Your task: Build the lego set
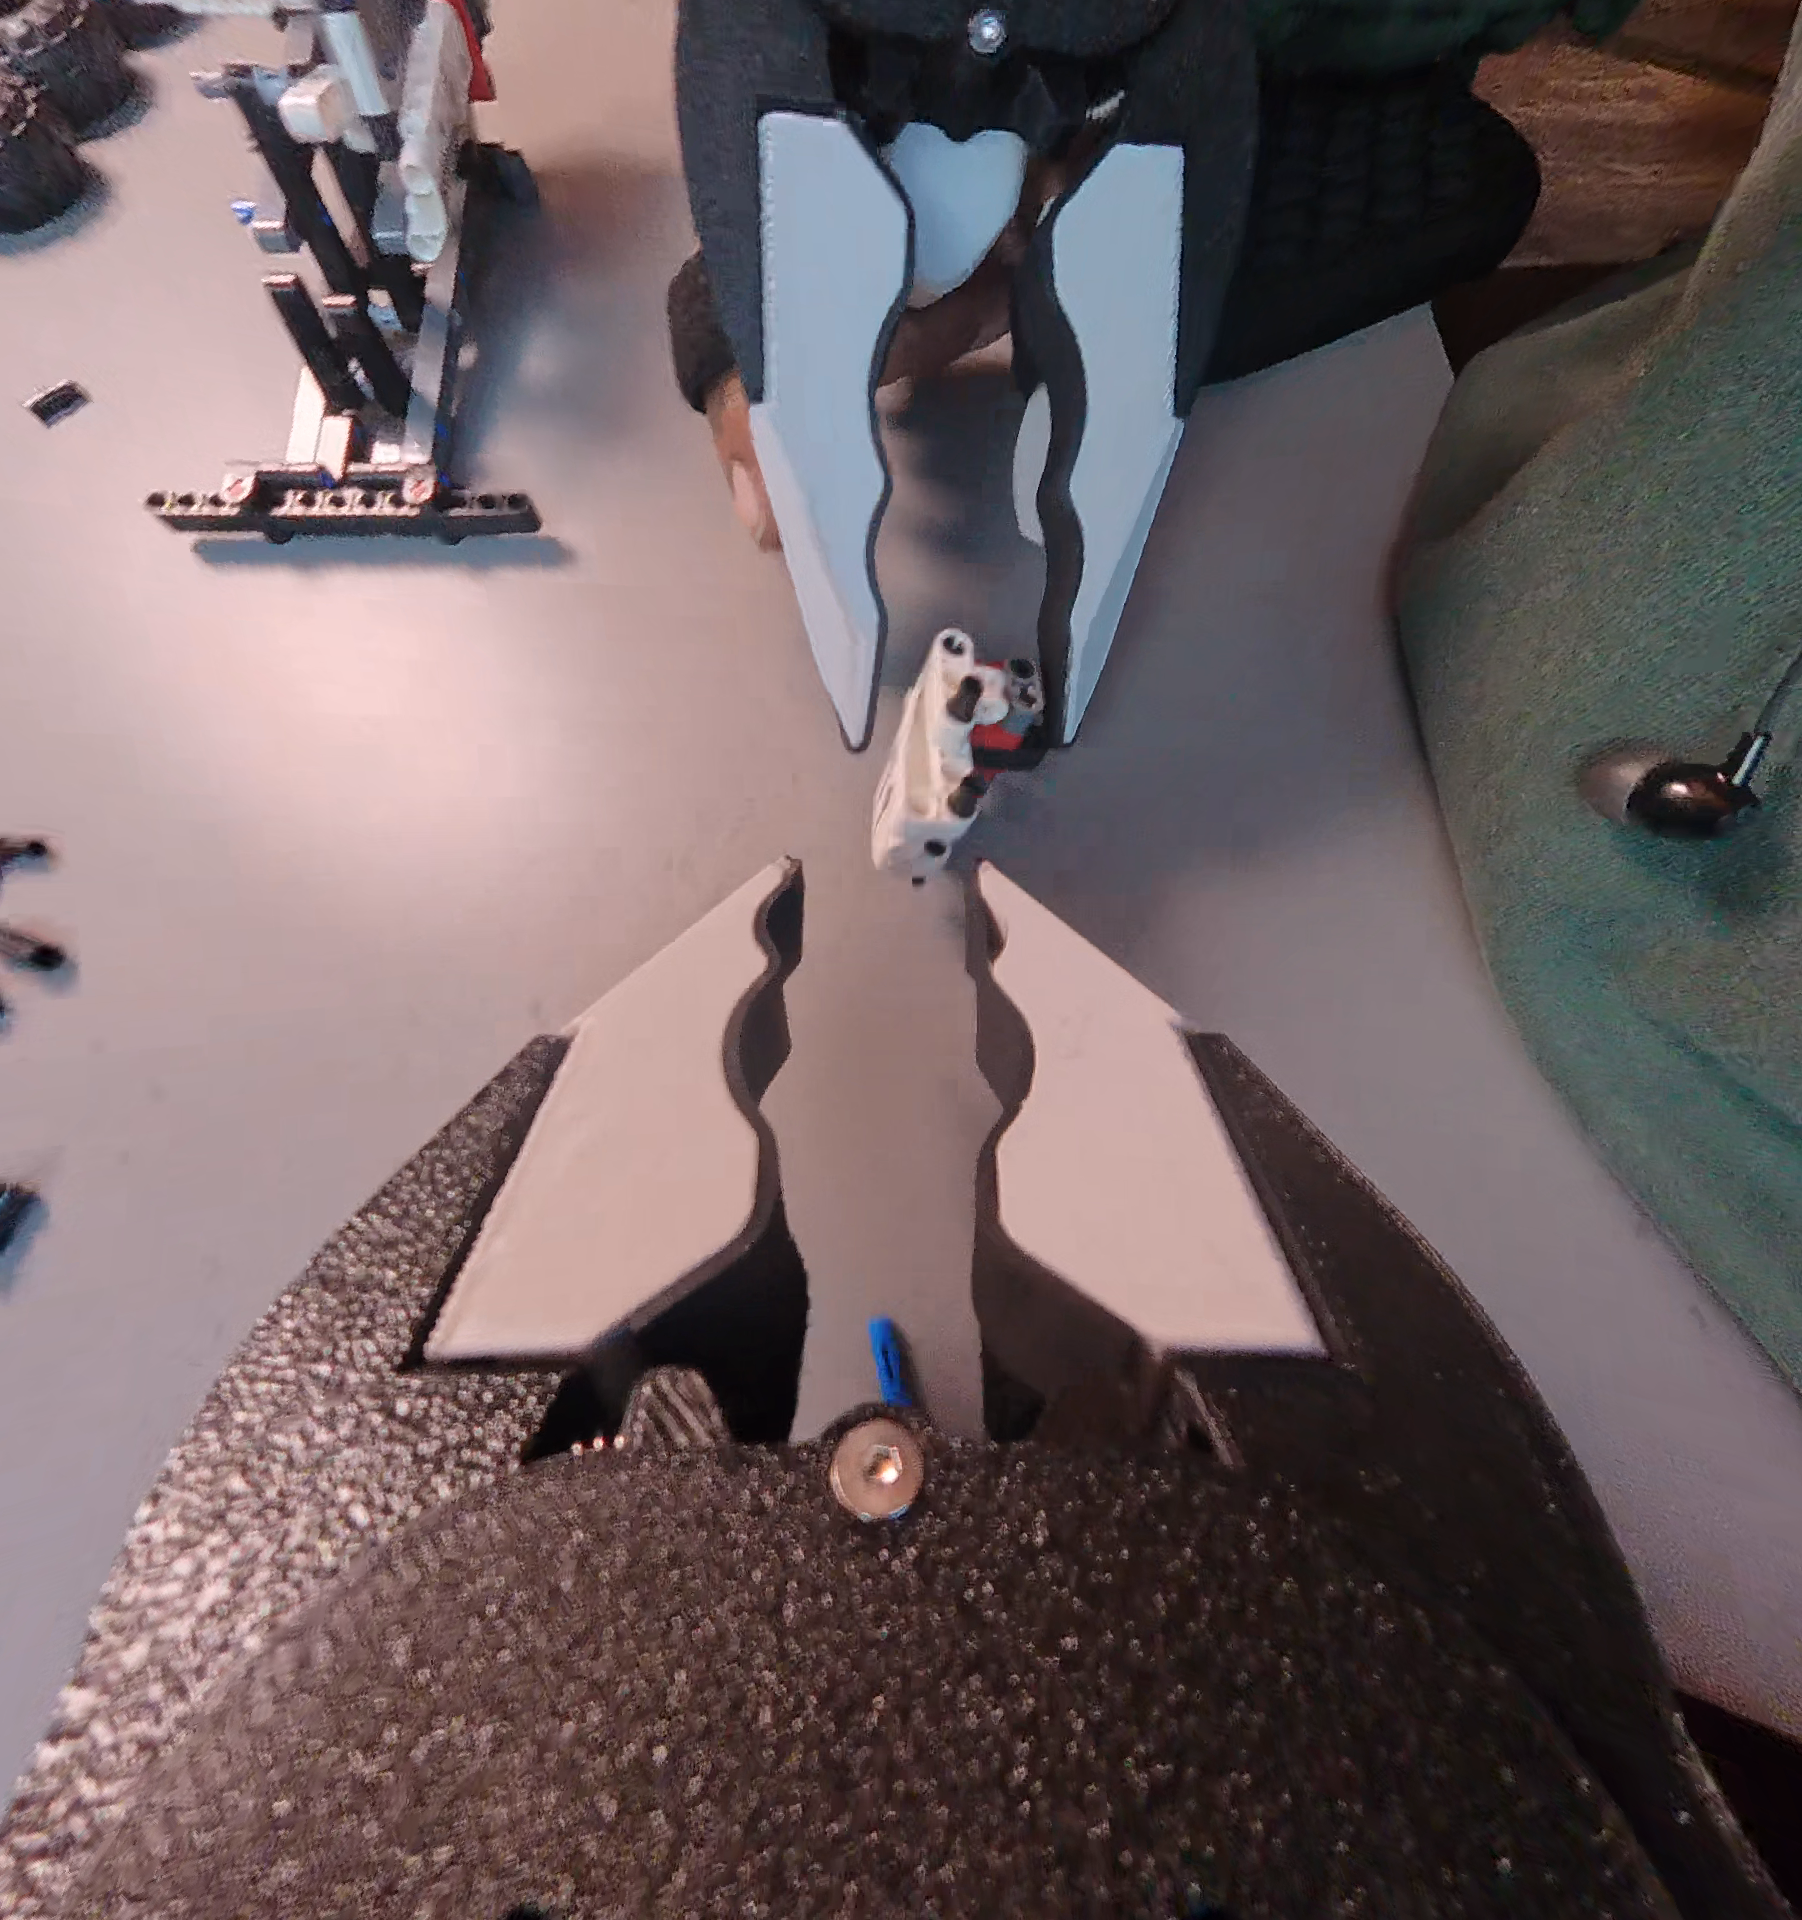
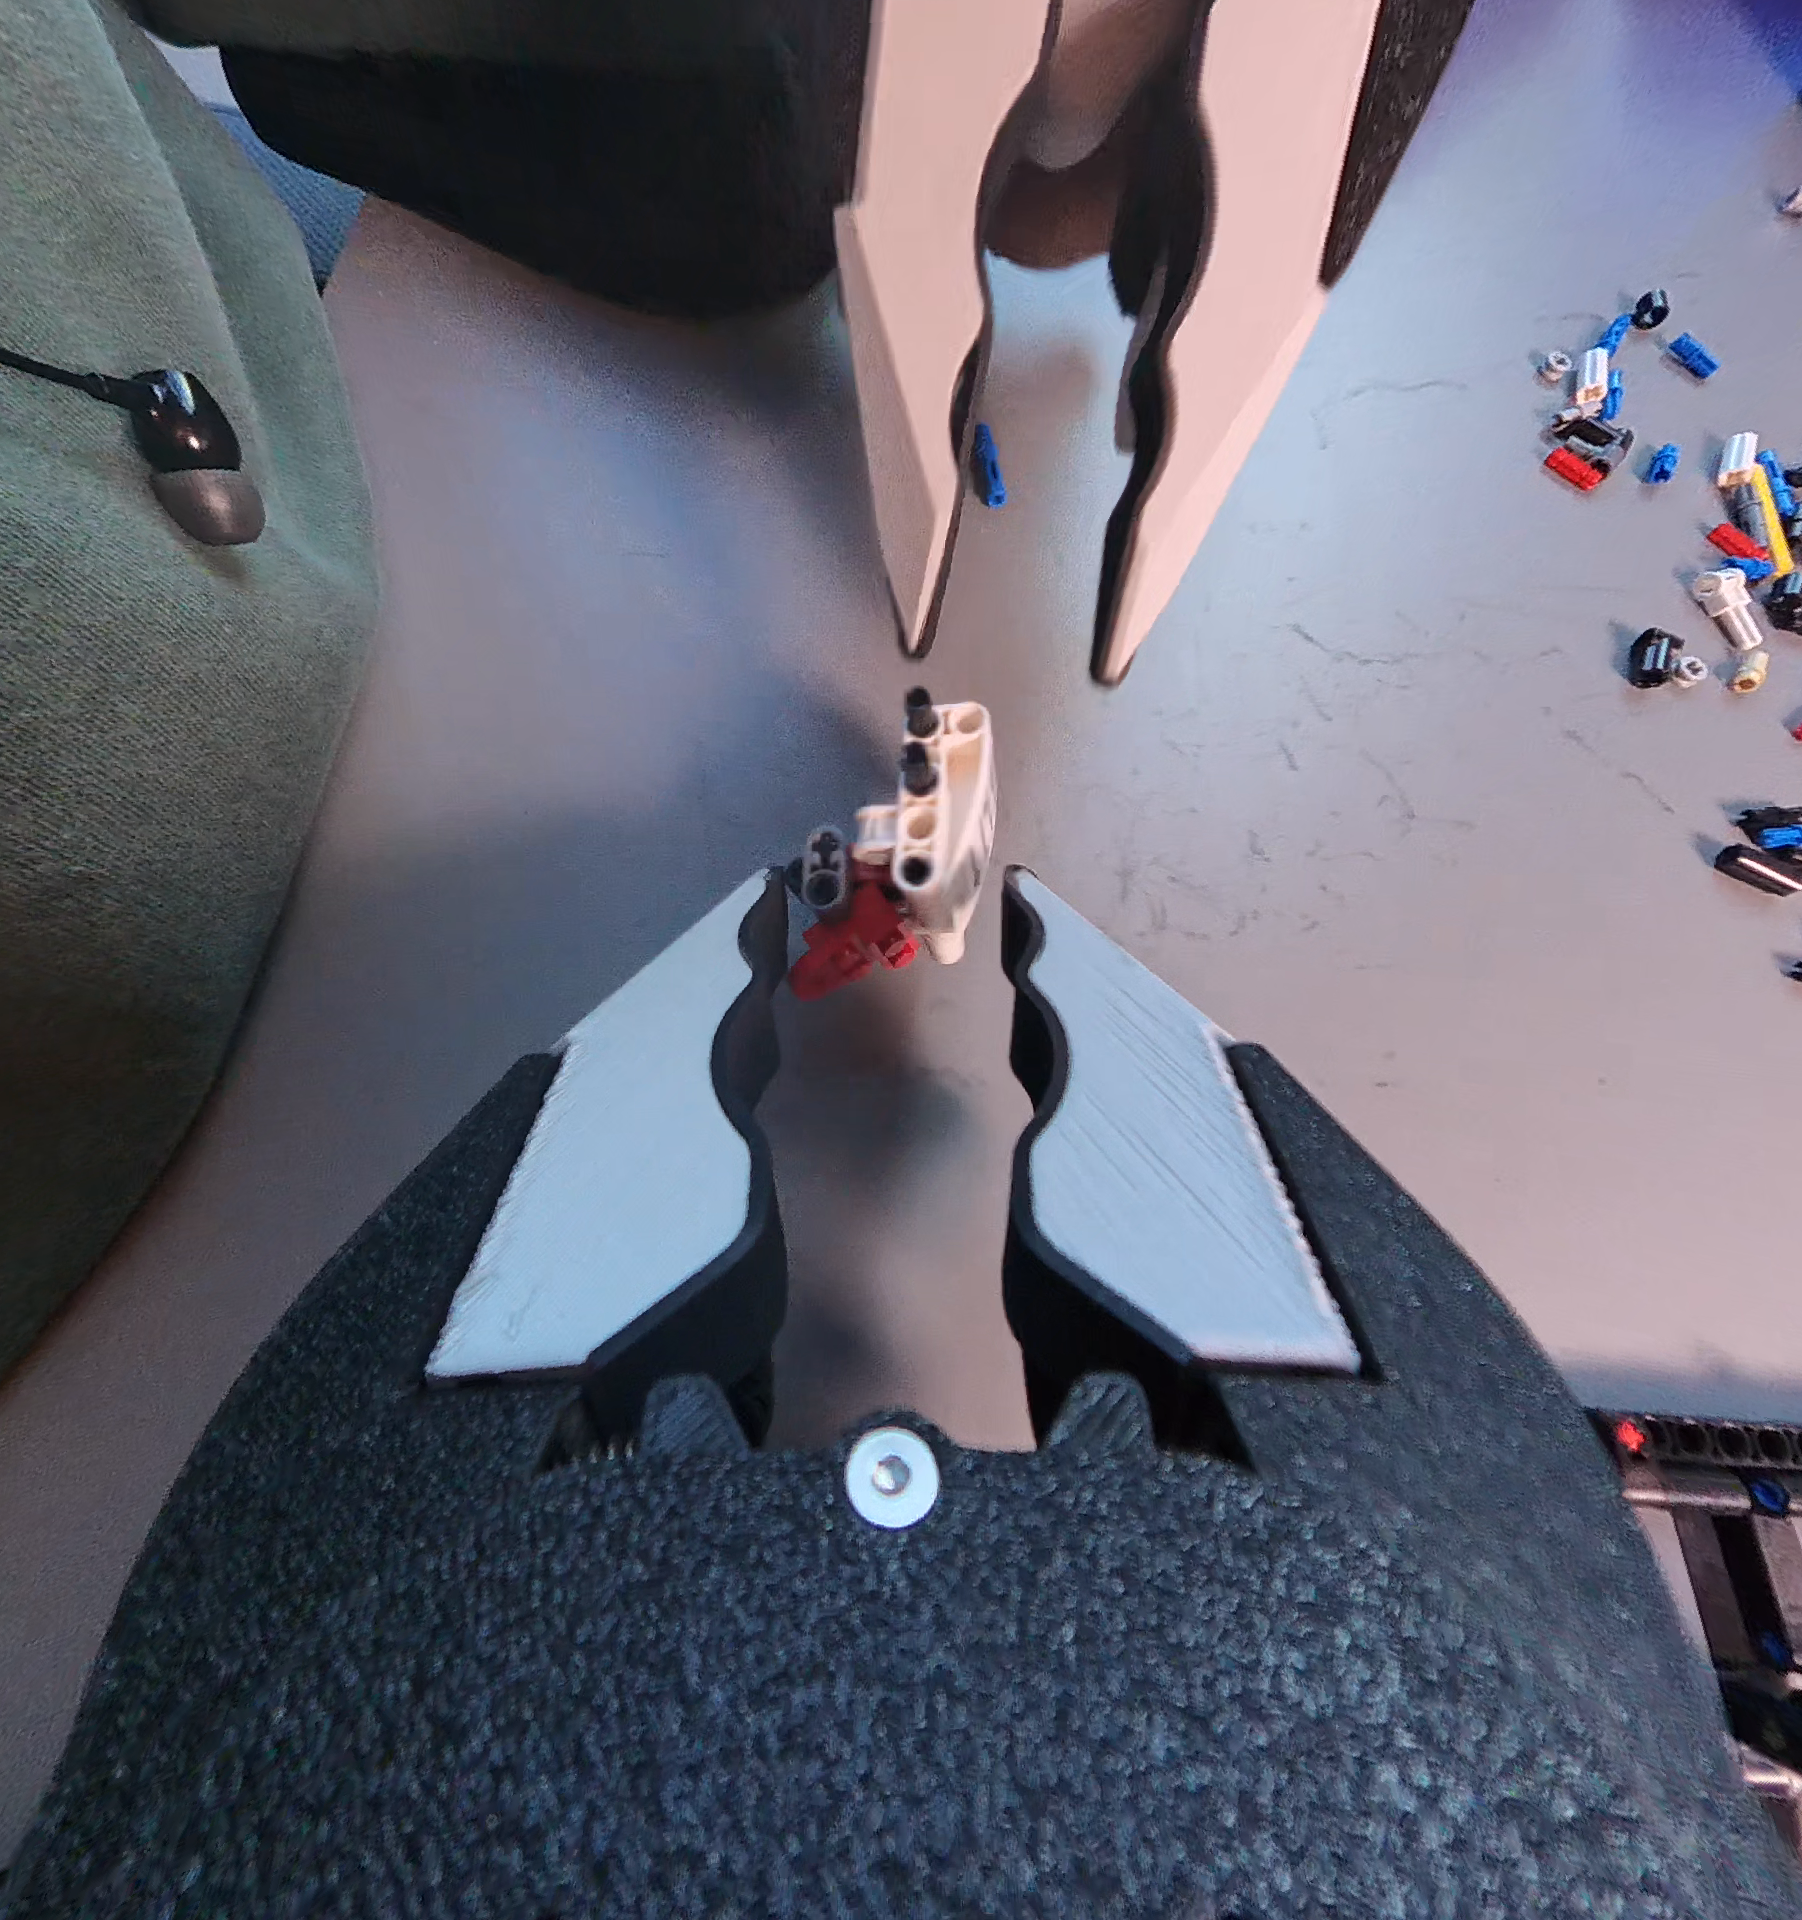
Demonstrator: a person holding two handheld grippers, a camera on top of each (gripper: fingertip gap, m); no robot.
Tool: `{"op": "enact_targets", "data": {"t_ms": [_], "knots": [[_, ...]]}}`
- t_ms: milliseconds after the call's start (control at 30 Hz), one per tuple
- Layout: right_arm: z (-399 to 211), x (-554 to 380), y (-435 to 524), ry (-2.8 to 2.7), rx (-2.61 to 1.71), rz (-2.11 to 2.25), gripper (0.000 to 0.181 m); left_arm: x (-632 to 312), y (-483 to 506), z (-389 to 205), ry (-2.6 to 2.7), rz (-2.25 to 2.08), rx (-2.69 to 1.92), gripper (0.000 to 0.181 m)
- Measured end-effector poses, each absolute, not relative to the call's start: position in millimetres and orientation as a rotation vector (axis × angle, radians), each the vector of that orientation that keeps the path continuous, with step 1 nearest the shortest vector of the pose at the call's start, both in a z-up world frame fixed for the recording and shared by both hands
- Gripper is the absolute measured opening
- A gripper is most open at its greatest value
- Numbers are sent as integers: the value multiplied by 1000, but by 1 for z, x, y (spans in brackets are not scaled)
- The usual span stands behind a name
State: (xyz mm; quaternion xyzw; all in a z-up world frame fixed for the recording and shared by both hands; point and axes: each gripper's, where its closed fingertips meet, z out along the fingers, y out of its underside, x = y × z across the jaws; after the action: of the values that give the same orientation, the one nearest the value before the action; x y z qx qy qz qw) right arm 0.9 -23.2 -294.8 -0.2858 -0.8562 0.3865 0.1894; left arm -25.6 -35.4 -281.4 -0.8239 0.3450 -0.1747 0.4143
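Your left tongs (image 1: 884, 883) stand open, gripping nothing, tips just short of the small white-and-red lego piece (image 1: 944, 764). Your right tongs (image 2: 892, 899) are also parted; the piece (image 2: 907, 862) sits between their tips, touching one finger at most. A blue pin (image 1: 889, 1356) lies on the grey bench (image 1: 409, 779). Loose parts (image 2: 1749, 520) lie scattered toward one bench edge, well apart.

A small white, red and grey sub-assembly (image 2: 902, 842) with black pins is sitting mid-frame on the grey table (image 2: 1396, 935). Loose blue, red, black and yellow pieces (image 2: 1749, 540) are lying scattered at right. A larger black-and-white frame build (image 1: 357, 312) is standing upper left in the left wrist view.
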Motion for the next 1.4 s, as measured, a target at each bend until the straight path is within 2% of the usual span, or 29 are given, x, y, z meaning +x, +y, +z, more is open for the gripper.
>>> {"op": "enact_targets", "data": {"t_ms": [133,333,467,533,600,700,800,867,967,1100,1200,1400], "knots": [[-289,9,-18,-2392,-841,1118,51,-69,-67,-279,714,-388,-2176,33],[-274,18,-11,-2312,-888,1209,51,-93,-108,-316,579,-281,-2378,28],[-272,20,-18,-2309,-866,1208,50,-98,-105,-317,559,-207,-2388,17],[-270,20,-19,-2298,-861,1200,49,-95,-105,-317,583,-224,-2392,5],[-263,18,-19,-2258,-848,1197,45,-96,-103,-317,562,-228,-2405,5],[-246,6,-19,-2123,-775,1162,37,-85,-84,-292,360,-440,-2297,5],[-222,-12,-25,-1946,-647,1065,29,-70,-49,-241,73,-786,-2015,5],[-202,-26,-25,-1818,-627,1009,29,-63,-30,-209,-58,-992,-1814,5],[-181,-41,-14,-1692,-616,876,38,-55,-11,-178,-197,-1238,-1570,5],[-166,-50,-6,-1615,-645,814,41,-41,3,-160,-276,-1425,-1376,5],[-160,-49,-7,-1591,-642,842,26,-31,4,-153,-267,-1481,-1333,5],[-150,-39,-10,-1598,-599,974,16,-28,-5,-145,-237,-1545,-1256,5]]}}
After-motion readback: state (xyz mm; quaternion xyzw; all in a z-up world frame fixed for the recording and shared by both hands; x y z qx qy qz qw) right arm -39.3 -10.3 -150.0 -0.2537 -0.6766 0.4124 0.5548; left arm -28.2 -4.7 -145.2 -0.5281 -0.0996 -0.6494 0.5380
